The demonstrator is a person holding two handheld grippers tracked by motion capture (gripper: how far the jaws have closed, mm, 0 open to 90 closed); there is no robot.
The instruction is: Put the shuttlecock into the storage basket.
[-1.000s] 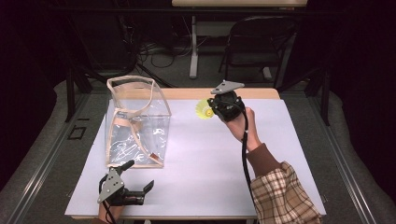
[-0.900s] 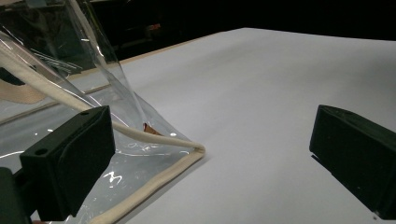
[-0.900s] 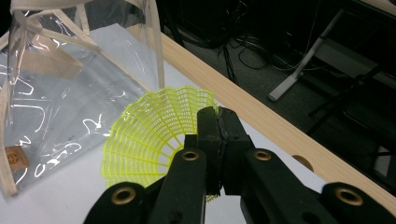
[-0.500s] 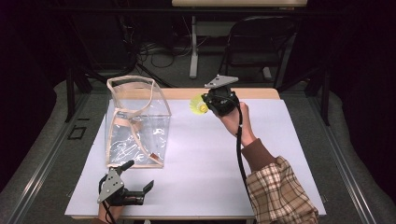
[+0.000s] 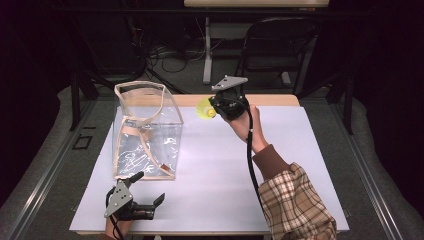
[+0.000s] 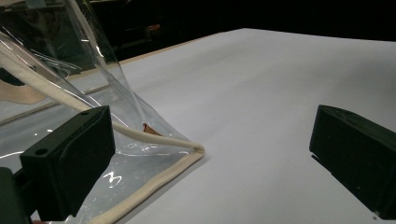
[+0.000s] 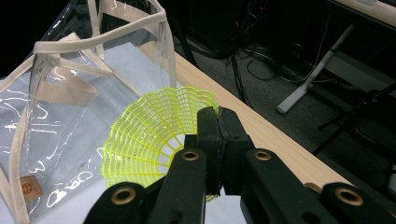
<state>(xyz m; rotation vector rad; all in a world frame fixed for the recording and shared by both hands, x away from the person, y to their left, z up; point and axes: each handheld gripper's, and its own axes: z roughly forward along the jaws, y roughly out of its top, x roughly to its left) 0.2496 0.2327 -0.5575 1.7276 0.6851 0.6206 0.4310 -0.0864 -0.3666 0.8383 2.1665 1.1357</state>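
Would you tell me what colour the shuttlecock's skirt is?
Bright yellow; the shuttlecock shows best in the right gripper view.

bag (image 5: 147,132): stands on the bench (image 5: 300,165), at your left | shuttlecock (image 5: 205,108): right of the bag, near the far edge, in your right gripper (image 5: 216,107) | left gripper (image 5: 145,200): near edge, just before the bag's near corner | chair (image 5: 280,50): behind the bench, on the floor

No legible text or labels
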